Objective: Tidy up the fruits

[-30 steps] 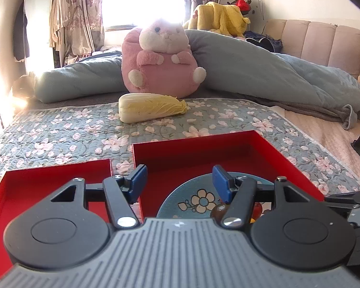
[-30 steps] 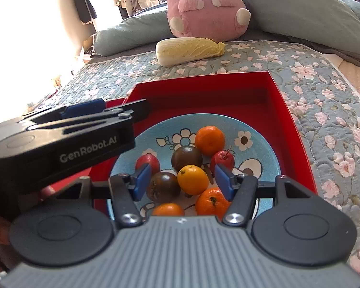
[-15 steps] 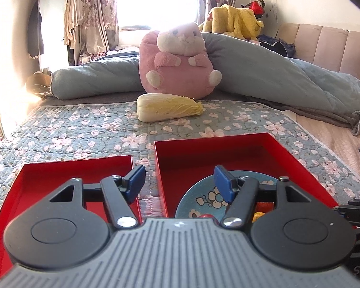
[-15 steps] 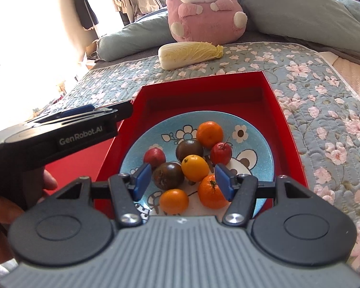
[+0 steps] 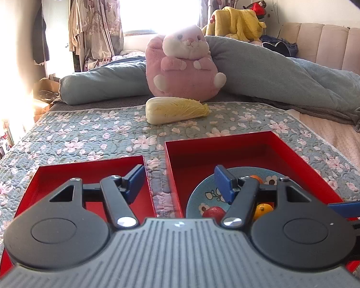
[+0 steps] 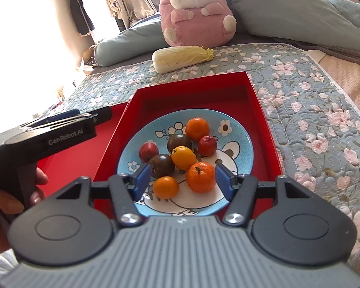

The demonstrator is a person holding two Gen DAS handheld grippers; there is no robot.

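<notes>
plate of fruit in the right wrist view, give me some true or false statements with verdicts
1. The blue flowered plate sits inside a red tray. True.
2. The right gripper is shut on an orange. False: its jaws are open and hold nothing, above the fruit.
3. Two dark brown fruits, one of them, lie on the plate. True.
4. The napa cabbage lies on the plate. False: it lies on the floral quilt beyond the tray, in front of the pink plush toy.
5. The second red tray is full of fruit. False: no fruit shows in it.
6. The left gripper is open. True.
</notes>
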